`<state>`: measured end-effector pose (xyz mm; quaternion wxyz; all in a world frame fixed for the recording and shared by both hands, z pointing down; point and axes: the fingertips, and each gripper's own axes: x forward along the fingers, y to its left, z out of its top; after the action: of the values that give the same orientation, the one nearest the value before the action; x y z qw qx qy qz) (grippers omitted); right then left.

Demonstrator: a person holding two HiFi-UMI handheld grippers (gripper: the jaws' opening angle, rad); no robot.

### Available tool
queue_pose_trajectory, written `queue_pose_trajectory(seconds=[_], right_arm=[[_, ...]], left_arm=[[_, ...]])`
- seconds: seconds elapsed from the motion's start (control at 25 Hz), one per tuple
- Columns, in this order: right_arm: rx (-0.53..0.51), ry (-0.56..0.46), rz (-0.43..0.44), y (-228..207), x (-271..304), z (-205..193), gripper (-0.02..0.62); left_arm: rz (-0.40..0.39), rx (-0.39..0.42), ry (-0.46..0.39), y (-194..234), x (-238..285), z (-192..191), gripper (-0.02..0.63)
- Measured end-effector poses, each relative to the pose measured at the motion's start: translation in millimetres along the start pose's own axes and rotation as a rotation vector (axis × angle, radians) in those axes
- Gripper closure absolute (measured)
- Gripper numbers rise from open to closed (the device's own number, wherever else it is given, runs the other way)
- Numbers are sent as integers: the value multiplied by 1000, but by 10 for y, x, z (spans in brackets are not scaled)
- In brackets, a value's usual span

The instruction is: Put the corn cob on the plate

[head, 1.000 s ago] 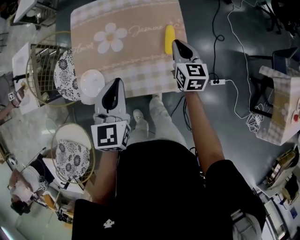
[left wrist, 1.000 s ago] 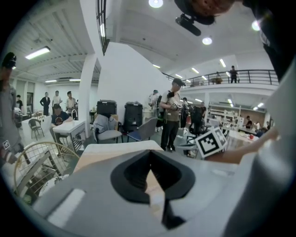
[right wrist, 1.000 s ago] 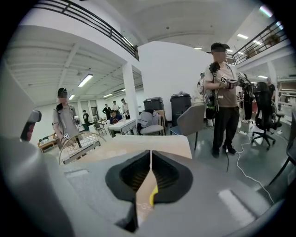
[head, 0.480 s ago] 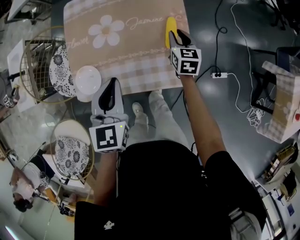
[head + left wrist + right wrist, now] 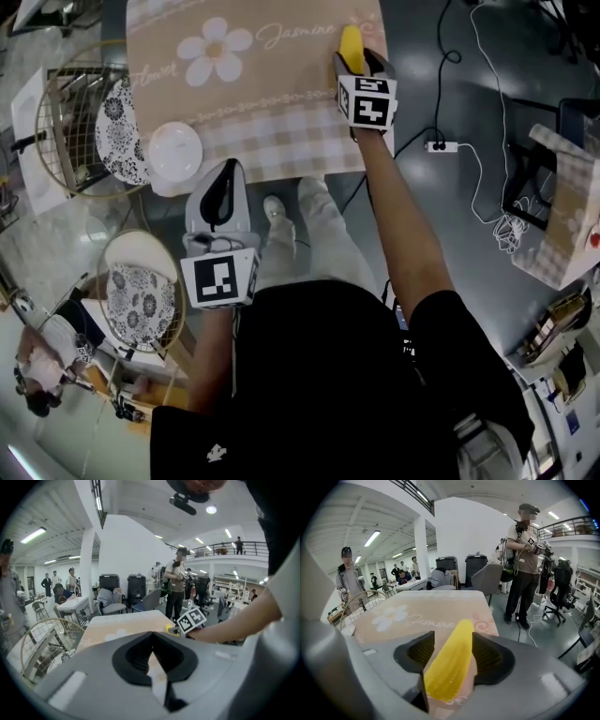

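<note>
Beige cloth with a daisy and looping script covers the surface [image 5: 272, 112], which stands in a big open hall with people, chairs and bins behind it. Left of it are wire baskets [image 5: 70, 131] holding patterned plates.

Your right tool [image 5: 453, 641] is down at the far right part of the cloth, and its jaws are opening. The corn cob [image 5: 446, 672] lies flat on the cloth between them, pointing away from you along the line of the jaws. Neither pad presses on it, and cloth shows down its left flank. Your left tool [image 5: 152, 637] hangs off the near edge of the surface with its tips pressed together and nothing in them.

The plate [image 5: 174, 150], small and white, sits at the near left edge of the surface, well apart from the cob.

The cob looks glossy and evenly moulded, so it is probably a light, stiff model rather than real corn. A smooth, round, tapered body like that tends to roll or squirt out of a pinch. Close across the thick middle, not the narrow far tip, with the pads square on both flanks. A firm squeeze shouldn't hurt it. Keep it level on the way across, and set it low on the plate so it doesn't roll off.
</note>
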<state>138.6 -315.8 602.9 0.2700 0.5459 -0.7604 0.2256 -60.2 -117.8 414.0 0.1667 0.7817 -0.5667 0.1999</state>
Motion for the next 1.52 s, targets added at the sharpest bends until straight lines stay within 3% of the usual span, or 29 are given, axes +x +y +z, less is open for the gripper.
queue_pose_trajectory(seconds=[0.44,0.88,1.52], right_arm=[[24,76,-19,-49,300,-177,304],[88,53,-20,-78,354,-189,299],[2,53,10,12,226,-165,342]], left_arm=[[2,-30,34,-5,43,-125,597],[20,-36,53,3,20,-190,597],[28,-59,48,19,1,-107,597]])
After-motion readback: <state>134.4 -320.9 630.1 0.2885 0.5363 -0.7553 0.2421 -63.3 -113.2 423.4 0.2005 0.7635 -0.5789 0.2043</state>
